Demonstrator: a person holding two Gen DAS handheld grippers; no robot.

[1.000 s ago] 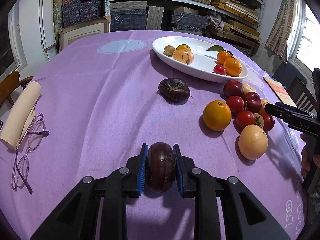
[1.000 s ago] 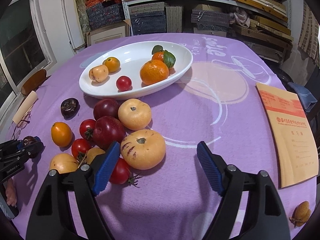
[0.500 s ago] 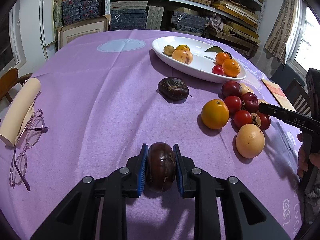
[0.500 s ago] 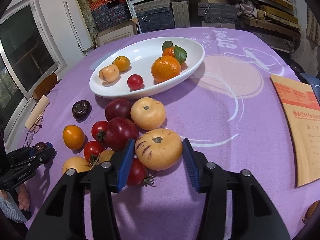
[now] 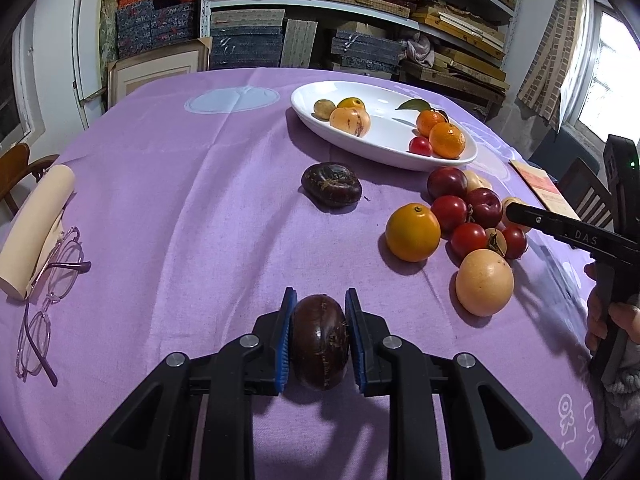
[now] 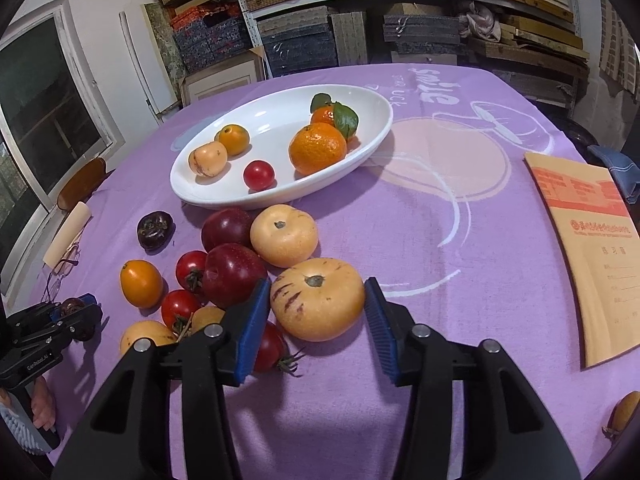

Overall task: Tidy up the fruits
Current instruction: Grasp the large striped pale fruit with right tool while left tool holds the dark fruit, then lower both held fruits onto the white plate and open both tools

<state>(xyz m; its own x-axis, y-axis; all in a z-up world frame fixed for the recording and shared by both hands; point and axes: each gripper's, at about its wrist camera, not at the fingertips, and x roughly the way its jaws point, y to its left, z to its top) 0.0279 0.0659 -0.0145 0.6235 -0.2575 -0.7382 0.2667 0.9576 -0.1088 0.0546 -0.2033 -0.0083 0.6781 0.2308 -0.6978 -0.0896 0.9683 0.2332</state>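
Purple cloth underlies all. Left gripper (image 5: 319, 338) is clamped on dark fruit (image 5: 319, 340); right gripper (image 6: 318, 316), parted around striped yellow fruit (image 6: 318, 298), should be squeezed gently, centred.

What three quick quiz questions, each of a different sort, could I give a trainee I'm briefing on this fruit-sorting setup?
1. True or false: the left tool is shut on a dark brown fruit.
2. Multiple choice: the right tool has its pads on either side of which fruit? A) the orange on the cloth B) the pale streaked fruit C) the red plum
3. Fill in: the single small red fruit lying in the white dish is a cherry ____.

Key: 1 true; 2 B, with the pads close beside it and a firm grip not certain; 3 tomato.
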